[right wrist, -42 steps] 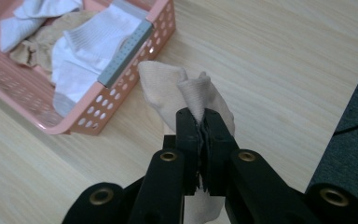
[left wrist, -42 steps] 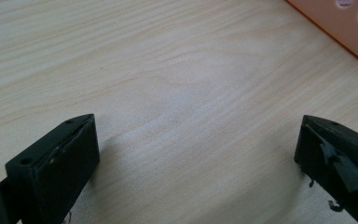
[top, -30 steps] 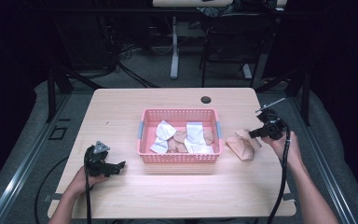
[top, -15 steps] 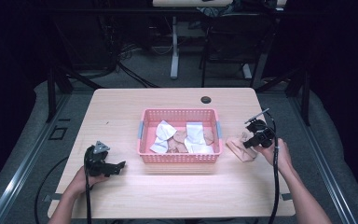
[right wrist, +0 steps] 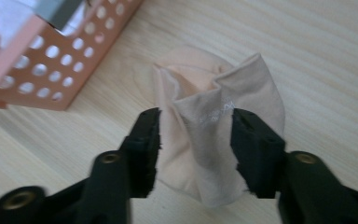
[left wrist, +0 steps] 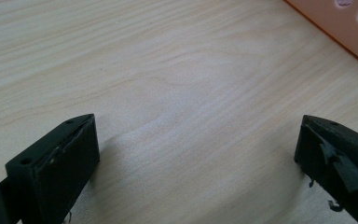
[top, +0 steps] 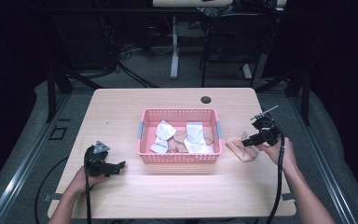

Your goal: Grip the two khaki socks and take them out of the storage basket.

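- High view: the right gripper (top: 257, 138) hovers at the beige sock (top: 240, 148), which lies on the table (top: 121, 112) just right of the pink basket (top: 179, 157). The left gripper (top: 106, 164) rests apart near the front-left edge.
- Left gripper view: its jaws stand wide over bare wood, holding nothing.
- Right gripper view: the jaws have just been opening and now stand apart, flanking a raised fold of the sock (right wrist: 214, 130). A clean step would likely mean keeping clear of the fabric when lifting away.
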